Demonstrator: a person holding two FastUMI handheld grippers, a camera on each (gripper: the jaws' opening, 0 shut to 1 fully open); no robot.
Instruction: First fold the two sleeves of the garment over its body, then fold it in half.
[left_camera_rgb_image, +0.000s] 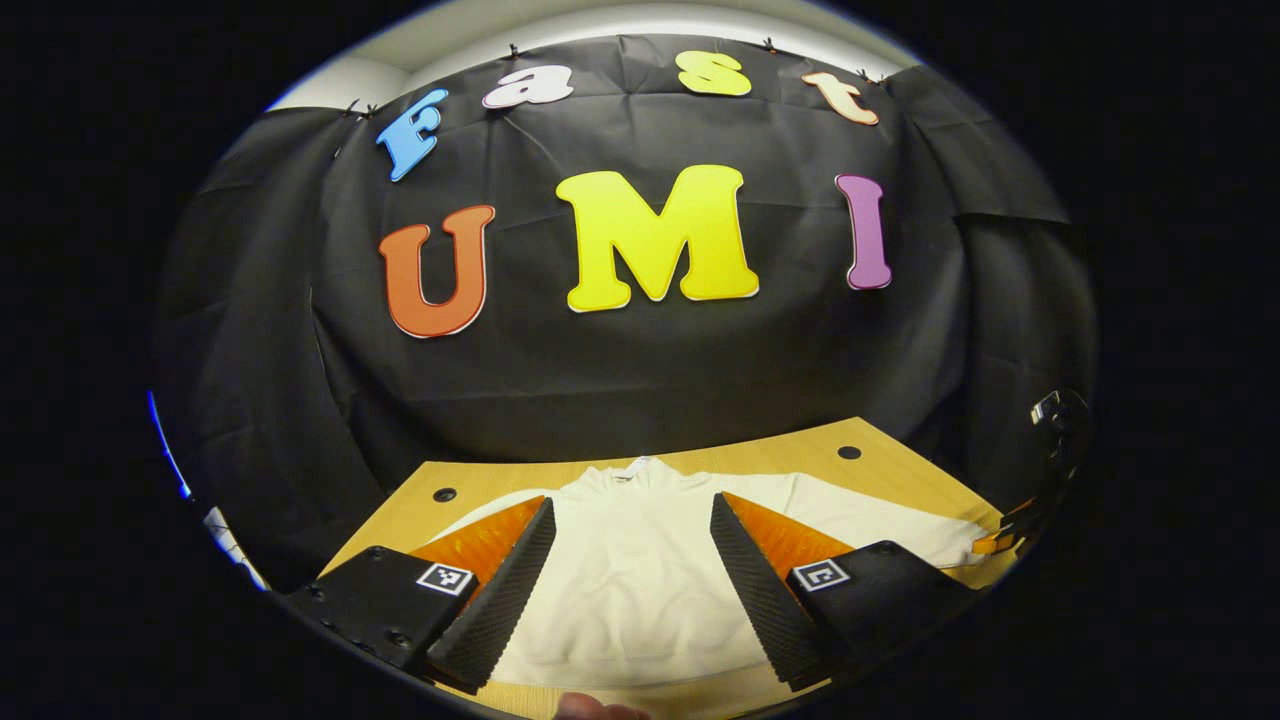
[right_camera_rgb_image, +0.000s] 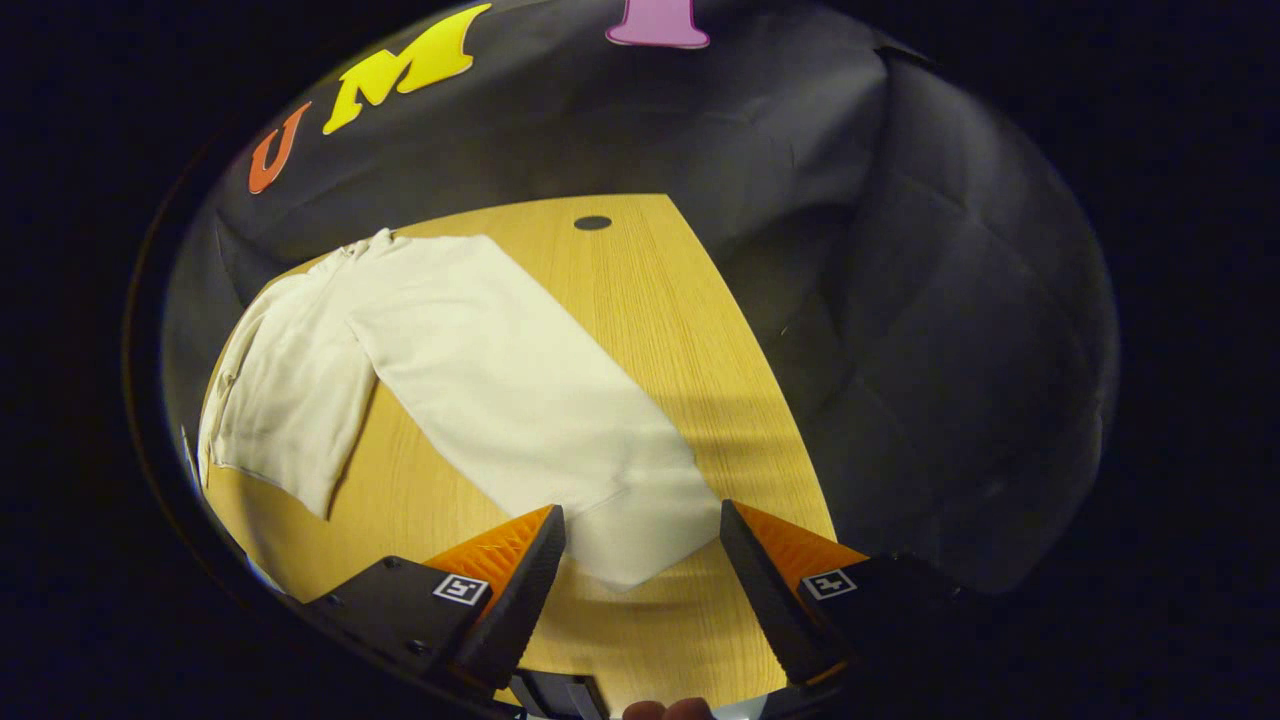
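A cream long-sleeved garment (left_camera_rgb_image: 640, 570) lies flat on a wooden table (left_camera_rgb_image: 790, 455), collar toward the back wall, both sleeves spread out sideways. My left gripper (left_camera_rgb_image: 632, 520) hangs open above the garment's body, nothing between its fingers. In the right gripper view the same garment's body (right_camera_rgb_image: 290, 380) lies at the left and one long sleeve (right_camera_rgb_image: 520, 400) runs toward me. My right gripper (right_camera_rgb_image: 642, 530) is open, its fingers standing either side of the sleeve's cuff (right_camera_rgb_image: 640, 550), apart from it. The other gripper (left_camera_rgb_image: 1030, 500) shows at the far right edge of the left gripper view.
The table (right_camera_rgb_image: 690, 330) has round dark holes (right_camera_rgb_image: 592, 223) near its back edge. Black cloth forms the wall behind and to the right of the table. Bare wood lies right of the sleeve and in front of the garment's hem. A fingertip (right_camera_rgb_image: 665, 709) shows at the bottom edge.
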